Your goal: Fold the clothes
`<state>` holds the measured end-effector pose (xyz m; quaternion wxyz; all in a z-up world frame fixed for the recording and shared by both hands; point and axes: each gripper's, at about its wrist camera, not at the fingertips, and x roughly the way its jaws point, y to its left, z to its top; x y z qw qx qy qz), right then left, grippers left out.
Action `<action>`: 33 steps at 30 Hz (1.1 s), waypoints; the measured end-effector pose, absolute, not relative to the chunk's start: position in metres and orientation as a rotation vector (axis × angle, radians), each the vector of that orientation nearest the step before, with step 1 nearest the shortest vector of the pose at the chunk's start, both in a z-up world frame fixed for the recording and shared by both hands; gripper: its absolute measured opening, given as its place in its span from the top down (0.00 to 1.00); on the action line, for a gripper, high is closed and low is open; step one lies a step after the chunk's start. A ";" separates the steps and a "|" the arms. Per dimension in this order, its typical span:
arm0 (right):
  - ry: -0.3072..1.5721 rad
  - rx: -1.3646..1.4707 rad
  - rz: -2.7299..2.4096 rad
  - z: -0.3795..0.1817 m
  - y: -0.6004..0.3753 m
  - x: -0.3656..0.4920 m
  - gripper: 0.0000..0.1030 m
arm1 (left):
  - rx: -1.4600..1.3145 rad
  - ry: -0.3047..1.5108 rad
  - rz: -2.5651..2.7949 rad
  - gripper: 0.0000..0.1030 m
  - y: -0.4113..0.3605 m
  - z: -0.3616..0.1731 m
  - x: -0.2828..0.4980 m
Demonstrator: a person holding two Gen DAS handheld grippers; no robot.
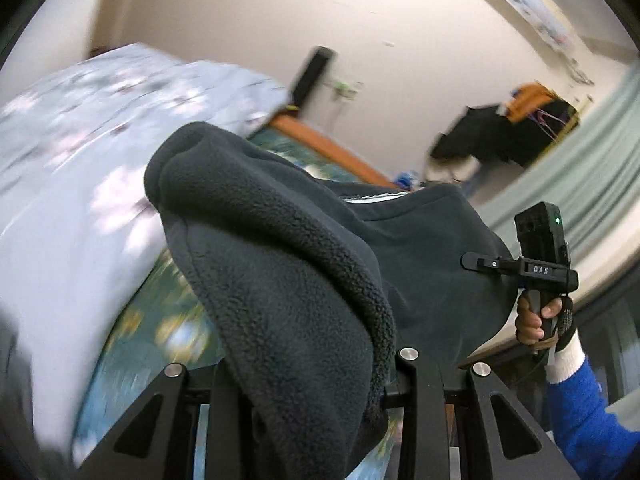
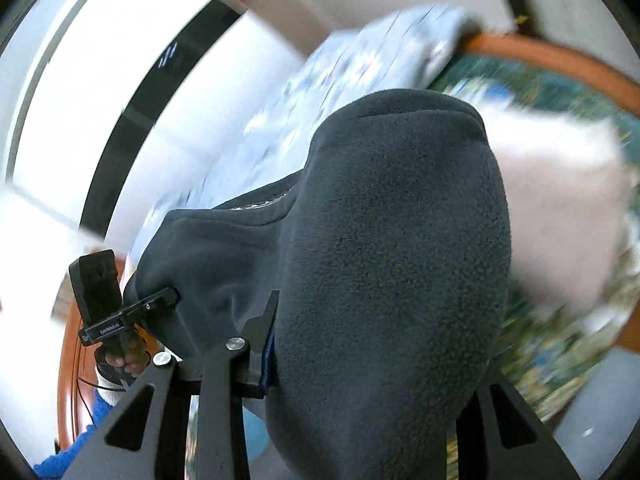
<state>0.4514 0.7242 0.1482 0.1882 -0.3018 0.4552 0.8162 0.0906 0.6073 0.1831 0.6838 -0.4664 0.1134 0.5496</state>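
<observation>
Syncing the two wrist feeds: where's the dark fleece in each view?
Left wrist: dark fleece fills the centre, draped over the left claw.
Right wrist: dark fleece fills centre-right, draped over the right claw.
Shared landmark: floral bedding behind it.

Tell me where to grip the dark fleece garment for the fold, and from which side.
Grip the dark fleece garment at its two upper edges, one gripper each, coming from the near side. It hangs stretched between the left gripper and right gripper, fabric draped over each.
</observation>
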 end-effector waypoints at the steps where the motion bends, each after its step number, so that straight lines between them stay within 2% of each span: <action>1: 1.281 -0.806 2.270 0.154 0.740 0.467 0.63 | -1.037 0.263 1.201 0.67 0.635 0.187 0.094; 8: 1.305 -0.550 2.102 0.154 0.826 0.562 0.63 | -0.911 0.417 1.096 0.67 0.796 0.178 0.136; 11: 1.356 -0.466 2.052 0.125 0.850 0.588 0.63 | -0.924 0.455 1.106 0.67 0.843 0.151 0.141; 15: 1.496 -0.434 1.938 0.050 0.871 0.598 0.63 | -1.102 0.499 1.163 0.67 0.873 0.077 0.126; 18: 1.534 -0.441 1.915 0.032 0.873 0.595 0.61 | -1.174 0.520 1.172 0.64 0.857 0.035 0.120; 22: 1.561 -0.431 1.915 0.025 0.876 0.598 0.60 | -1.232 0.418 1.155 0.56 0.854 0.018 0.113; 25: 1.581 -0.422 1.916 0.019 0.879 0.600 0.59 | -1.253 0.393 1.153 0.52 0.857 0.026 0.116; 31: 1.622 -0.406 1.916 0.009 0.884 0.604 0.48 | -1.285 0.337 1.221 0.33 0.864 0.047 0.103; 33: 1.611 -0.393 1.904 0.012 0.883 0.612 0.45 | -1.290 0.289 1.278 0.31 0.862 0.054 0.094</action>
